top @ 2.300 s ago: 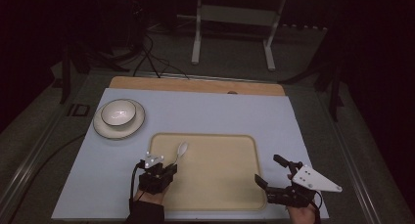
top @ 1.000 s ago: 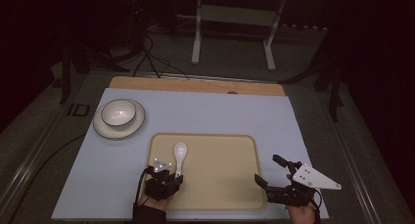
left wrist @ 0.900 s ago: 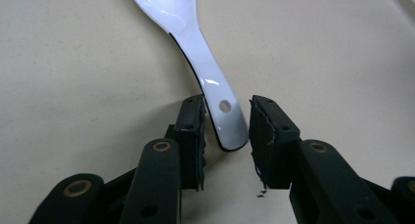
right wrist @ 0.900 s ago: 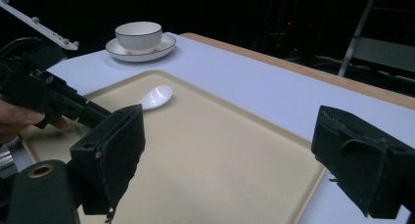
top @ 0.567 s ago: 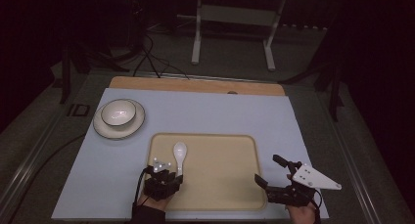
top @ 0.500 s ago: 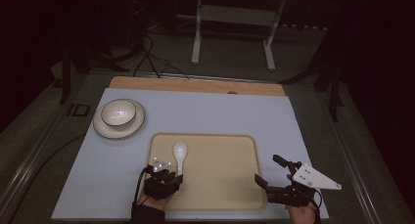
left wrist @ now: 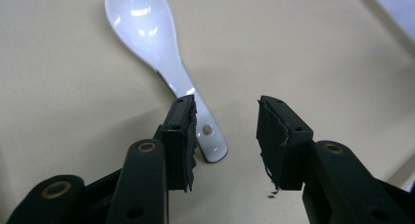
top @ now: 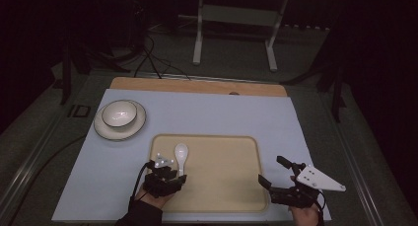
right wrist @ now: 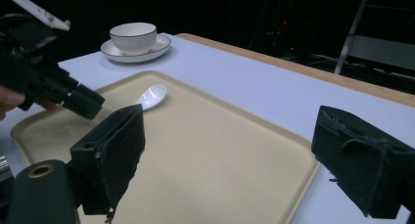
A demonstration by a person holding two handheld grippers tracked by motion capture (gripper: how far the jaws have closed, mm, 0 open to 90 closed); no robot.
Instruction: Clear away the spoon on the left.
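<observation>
1 spoon (top: pixel 181 154) lies in the tray (top: pixel 231 186); bowl (top: pixel 119 112) sits on plate (top: pixel 138 129).

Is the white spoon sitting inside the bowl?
No, the white spoon lies flat on the tan tray, while the bowl sits apart on its saucer.

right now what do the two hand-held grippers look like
Both are black with two blocky padded jaws. The left hand-held gripper carries a small grey plate and a trailing black cable; the right hand-held gripper carries a larger grey three-cornered plate. A dark sleeve shows at the left wrist.
</observation>
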